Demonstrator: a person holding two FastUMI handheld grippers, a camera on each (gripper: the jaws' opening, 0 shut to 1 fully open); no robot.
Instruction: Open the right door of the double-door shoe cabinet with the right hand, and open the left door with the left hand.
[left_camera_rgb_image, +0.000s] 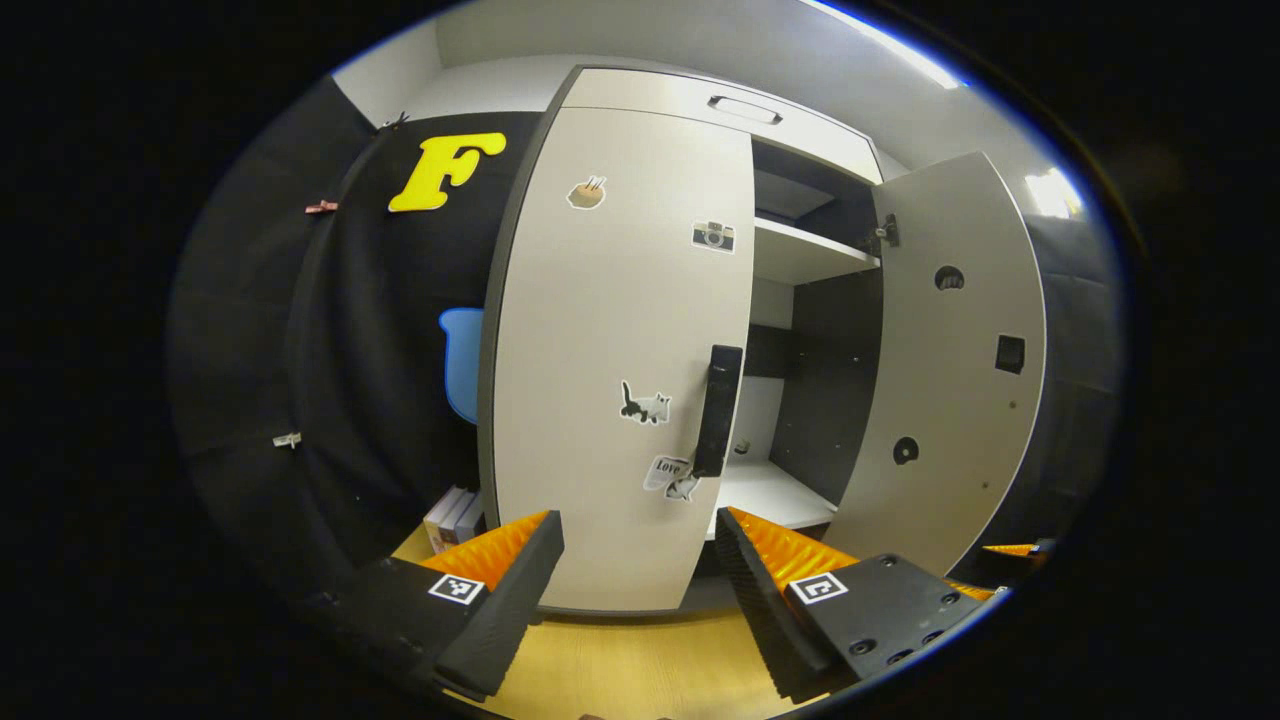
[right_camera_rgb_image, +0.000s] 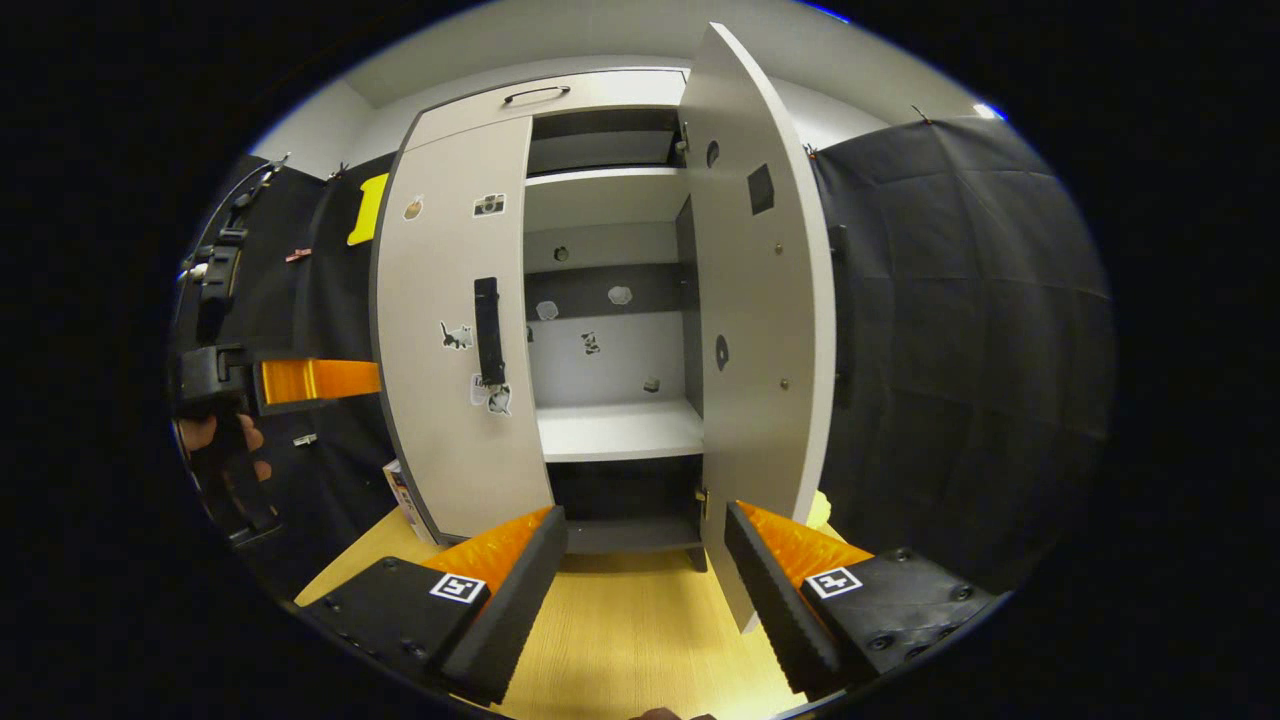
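In the left gripper view, the left gripper is spread wide and holds nothing, facing the shoe cabinet's left door, which is closed. Its black handle sits at about 12 o'clock from the gripper. The right door stands swung open at 2 o'clock.

In the right gripper view, the right gripper is also wide and empty, below the open right door at 1 o'clock. The left gripper shows far off at 9 o'clock, clear of the closed left door.
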